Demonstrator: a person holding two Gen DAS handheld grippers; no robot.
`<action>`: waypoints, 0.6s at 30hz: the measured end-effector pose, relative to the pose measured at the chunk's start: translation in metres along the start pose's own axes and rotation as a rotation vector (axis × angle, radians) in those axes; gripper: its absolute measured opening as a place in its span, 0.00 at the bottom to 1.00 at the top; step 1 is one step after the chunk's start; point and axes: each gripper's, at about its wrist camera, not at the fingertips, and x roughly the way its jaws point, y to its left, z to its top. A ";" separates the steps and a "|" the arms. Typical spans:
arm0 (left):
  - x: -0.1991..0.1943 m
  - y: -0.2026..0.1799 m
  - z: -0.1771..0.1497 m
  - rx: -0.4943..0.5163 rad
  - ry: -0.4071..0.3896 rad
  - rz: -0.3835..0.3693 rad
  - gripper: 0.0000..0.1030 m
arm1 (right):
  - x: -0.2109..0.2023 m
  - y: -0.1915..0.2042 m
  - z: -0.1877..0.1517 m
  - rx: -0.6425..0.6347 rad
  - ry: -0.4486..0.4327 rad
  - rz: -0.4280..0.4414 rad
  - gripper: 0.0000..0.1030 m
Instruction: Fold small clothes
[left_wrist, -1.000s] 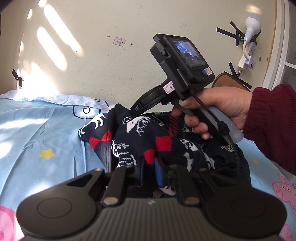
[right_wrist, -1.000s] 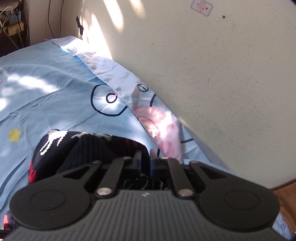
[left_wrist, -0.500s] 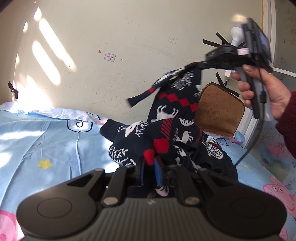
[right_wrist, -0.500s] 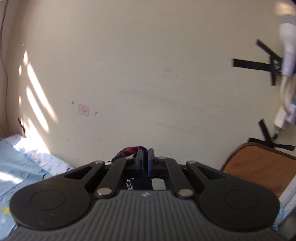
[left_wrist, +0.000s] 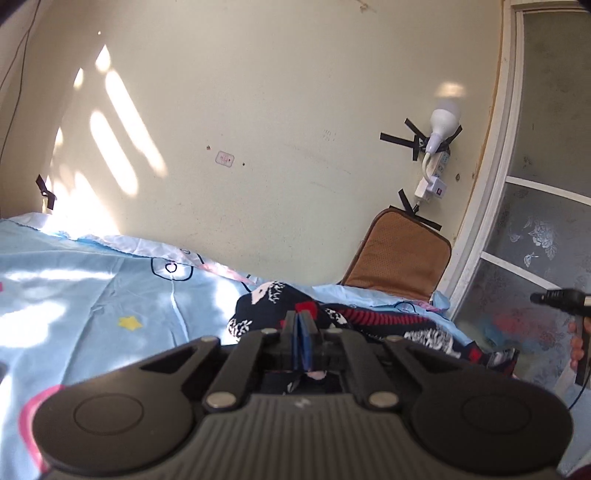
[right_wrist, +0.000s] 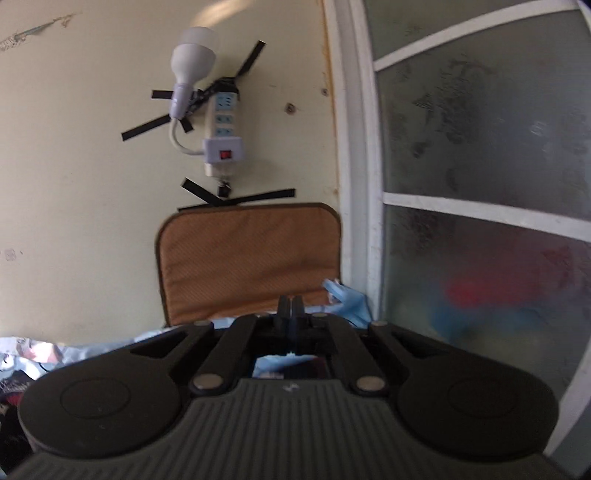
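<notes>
Two wrist cams, biggest stuff first. Cream wall (left_wrist: 258, 110) fills most of the left view, w/ sun streaks on it. Frosted glass door (right_wrist: 480, 147) in a white frame takes the whole right side of the right view. Light blue bed sheet (left_wrist: 92, 295) w/ cartoon prints and a yellow star runs along the bottom left, up to the wall.

Brown cushion (left_wrist: 399, 258) leans upright against the wall in the corner by the door frame.

Dark knit sweater (left_wrist: 266, 306), navy w/ red diamonds and white animal pattern, lies on the sheet straight in front of the left gripper (left_wrist: 301, 332) and stretches off to the right toward the person's right hand (left_wrist: 576, 343) at the frame edge. A bit of it also shows at the bottom left of the right cam.

Left claw has just been closing, and the blue pads now sit flush together. Sweater is right at the tips, but I can't tell if a thin edge is pinched. Right gripper (right_wrist: 291, 314) has just been closing too, jaws together, nothing visible btwn them, pointing at the cushion.

White power strip (right_wrist: 221, 122) is stuck to the wall above the cushion w/ black tape (right_wrist: 147, 129), and a white bulb (right_wrist: 192, 55) sits on a bendy neck plugged into it.
</notes>
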 end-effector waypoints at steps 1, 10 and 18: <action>-0.008 0.002 0.003 0.010 -0.003 0.012 0.03 | 0.002 -0.009 -0.010 -0.002 0.035 -0.003 0.05; 0.067 -0.011 0.054 0.072 0.079 0.155 0.73 | 0.031 0.068 -0.019 0.021 0.174 0.417 0.38; 0.140 -0.007 0.026 -0.068 0.387 0.206 0.13 | 0.045 0.200 -0.058 -0.391 0.244 0.614 0.35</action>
